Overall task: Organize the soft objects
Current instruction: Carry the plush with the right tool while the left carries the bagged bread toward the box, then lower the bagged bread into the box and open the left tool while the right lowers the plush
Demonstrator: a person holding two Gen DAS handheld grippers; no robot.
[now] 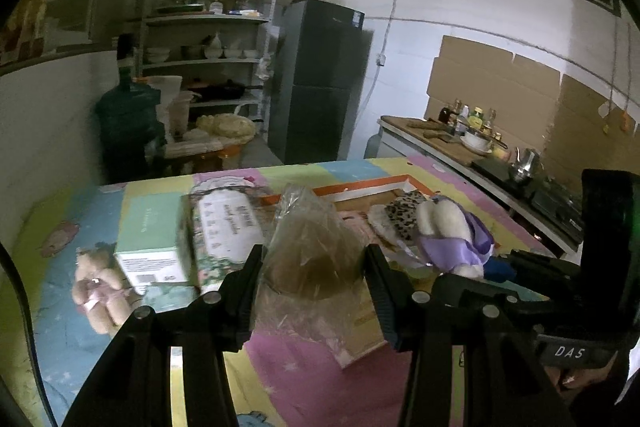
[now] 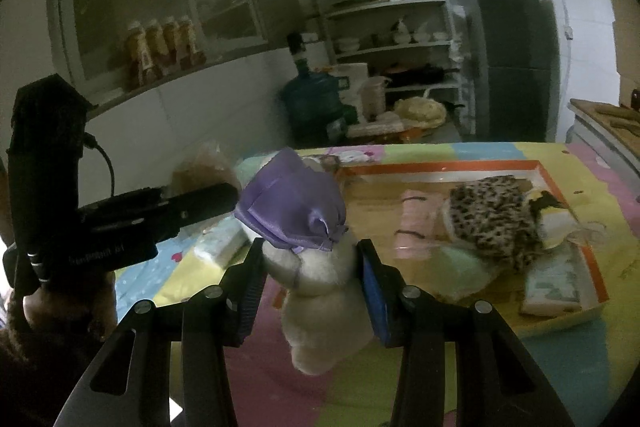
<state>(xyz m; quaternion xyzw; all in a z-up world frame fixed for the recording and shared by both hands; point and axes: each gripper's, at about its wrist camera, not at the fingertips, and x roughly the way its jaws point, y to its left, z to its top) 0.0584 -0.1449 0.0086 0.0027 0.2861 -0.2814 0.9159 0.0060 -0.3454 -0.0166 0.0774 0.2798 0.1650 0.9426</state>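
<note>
Both grippers are loaded: my right gripper (image 2: 310, 269) clamps a cream plush toy (image 2: 320, 291) in a purple cloth (image 2: 292, 203), lifted above the mat just left of the orange-rimmed tray (image 2: 576, 223). Its long axis runs upright, purple end up and tilted away. My left gripper (image 1: 314, 269) pinches a clear bag (image 1: 312, 247). I judge 2 risks: slippery plastic sliding free, and the 2 rigs colliding.

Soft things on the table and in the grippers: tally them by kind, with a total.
Plush toys: 2, the white plush in purple cloth and the small tan bear.
Bagged items: 1, the plastic-wrapped brown bundle.
Leopard-print fabric pieces: 1, the leopard piece in the tray.
Total: 4; the rest of the tray's contents are unclear.
</note>
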